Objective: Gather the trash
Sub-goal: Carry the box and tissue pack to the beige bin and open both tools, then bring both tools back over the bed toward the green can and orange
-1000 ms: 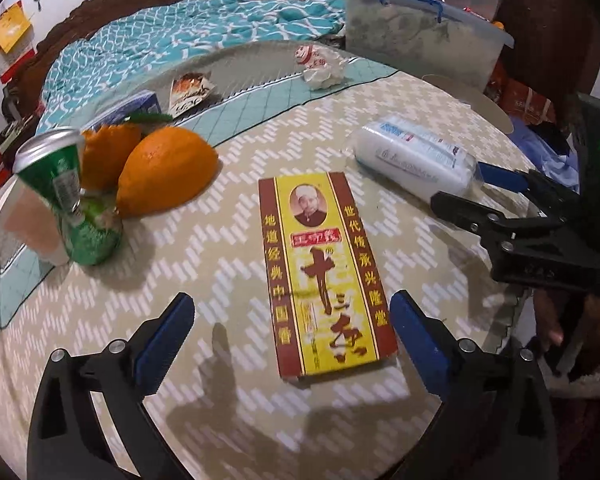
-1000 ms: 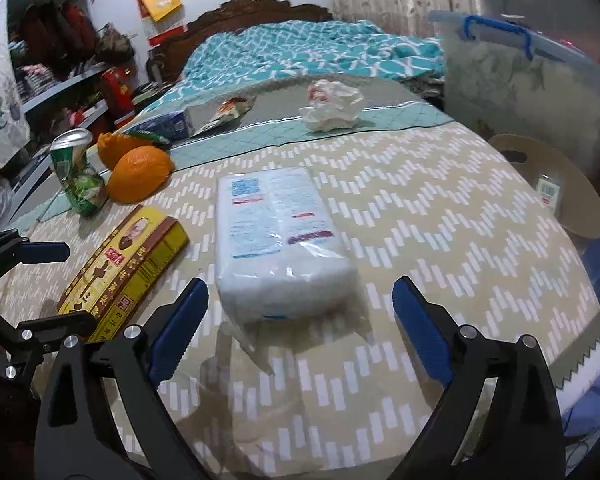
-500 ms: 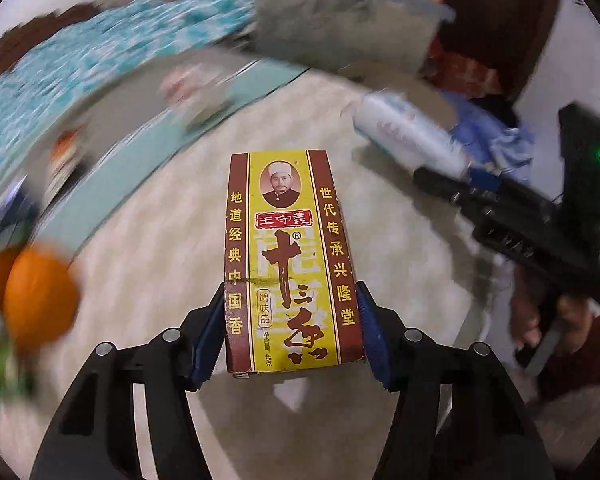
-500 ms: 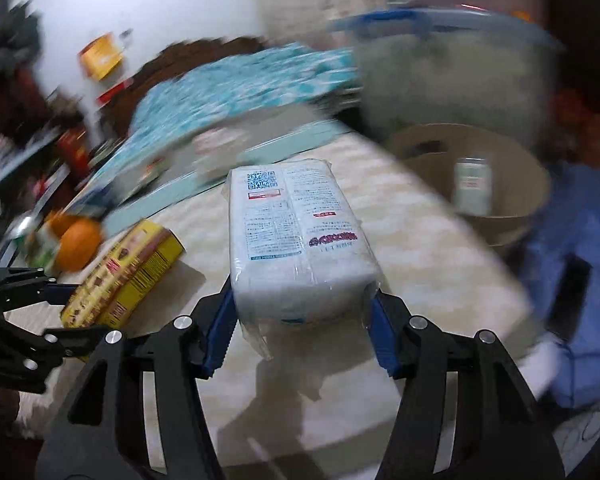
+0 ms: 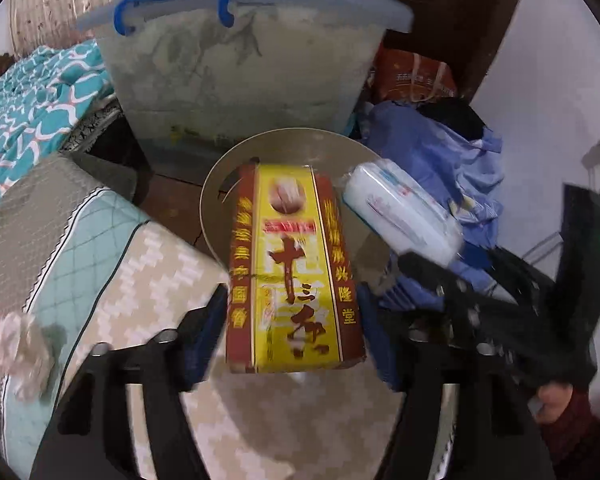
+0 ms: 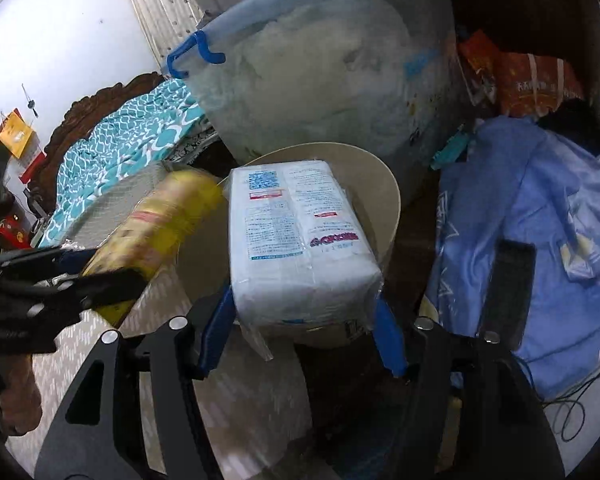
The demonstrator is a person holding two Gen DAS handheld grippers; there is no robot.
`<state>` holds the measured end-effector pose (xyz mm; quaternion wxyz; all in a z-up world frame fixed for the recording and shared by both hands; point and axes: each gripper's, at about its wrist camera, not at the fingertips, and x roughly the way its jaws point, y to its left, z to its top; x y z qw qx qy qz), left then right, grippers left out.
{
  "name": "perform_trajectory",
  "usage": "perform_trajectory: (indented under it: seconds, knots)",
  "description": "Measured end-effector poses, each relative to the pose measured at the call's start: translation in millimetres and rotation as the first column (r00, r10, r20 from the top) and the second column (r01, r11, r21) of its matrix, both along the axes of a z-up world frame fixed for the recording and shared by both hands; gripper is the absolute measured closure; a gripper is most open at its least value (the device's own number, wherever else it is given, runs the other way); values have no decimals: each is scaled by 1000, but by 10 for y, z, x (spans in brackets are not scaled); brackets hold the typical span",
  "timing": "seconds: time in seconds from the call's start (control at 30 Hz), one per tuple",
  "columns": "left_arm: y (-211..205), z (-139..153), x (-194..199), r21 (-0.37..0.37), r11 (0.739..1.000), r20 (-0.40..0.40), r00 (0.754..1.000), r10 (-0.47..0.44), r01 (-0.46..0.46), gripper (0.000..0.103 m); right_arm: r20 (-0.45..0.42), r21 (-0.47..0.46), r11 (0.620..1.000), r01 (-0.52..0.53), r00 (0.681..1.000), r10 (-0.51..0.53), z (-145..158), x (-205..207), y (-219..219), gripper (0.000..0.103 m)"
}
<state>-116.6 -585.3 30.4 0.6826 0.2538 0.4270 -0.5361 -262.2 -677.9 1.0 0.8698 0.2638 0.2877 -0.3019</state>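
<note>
Crumpled wrapper (image 5: 18, 354) lies on the patterned table (image 5: 140, 292).

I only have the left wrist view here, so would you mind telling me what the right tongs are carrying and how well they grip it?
Observer: The right tongs are shut on the white tissue pack, with a blue pad on each side of its near end.
Operator: Thank you. Is the pack over the bin?
Observer: Its far end hangs over the rim of the beige bin, and the pack has not been let go.
Operator: And how does my box look from there?
Observer: The yellow spice box shows motion-blurred at the left, held in the left tongs, its far end near the bin's left edge.
</note>
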Motion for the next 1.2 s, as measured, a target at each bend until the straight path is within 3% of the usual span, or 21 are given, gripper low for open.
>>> perform_trajectory:
  seconds: [0.03, 0.2, 0.37, 0.53, 0.6, 0.7, 0.9, 1.2]
  knots:
    - [-24, -8, 17, 1, 1000, 9, 1000, 19, -19, 16, 3, -6, 1000, 5, 1000, -5, 9, 4, 1, 32]
    - [204, 44, 88, -42, 995, -20, 996, 87, -87, 15, 39, -32, 999, 29, 999, -28, 54, -79, 50, 29]
    - [802, 75, 71, -68, 989, 10, 991, 130, -129, 15, 76, -16, 1000, 19, 997, -18, 116, -123, 180, 29]
    - [1641, -1, 95, -76, 972, 87, 969, 230, -224, 15, 104, 1, 998, -57, 993, 57, 188, 12, 491, 29]
    - [1982, -38, 129, -85, 956, 108, 951, 289, -281, 15, 99, 3, 994, -111, 989, 110, 192, 149, 719, 29]
    - [2520, -93, 198, -96, 918, 155, 905, 397, -386, 15, 96, 11, 986, -165, 982, 163, 177, 316, 1031, 29]
    - [3202, -82, 240, -145, 853, 188, 832, 521, -502, 15, 81, 75, 970, -231, 971, 225, 43, 544, 1595, 26]
    - [3812, -38, 194, -209, 789, 191, 767, 613, -578, 15, -8, 57, 948, -312, 950, 313, -1, 787, 2301, 24]
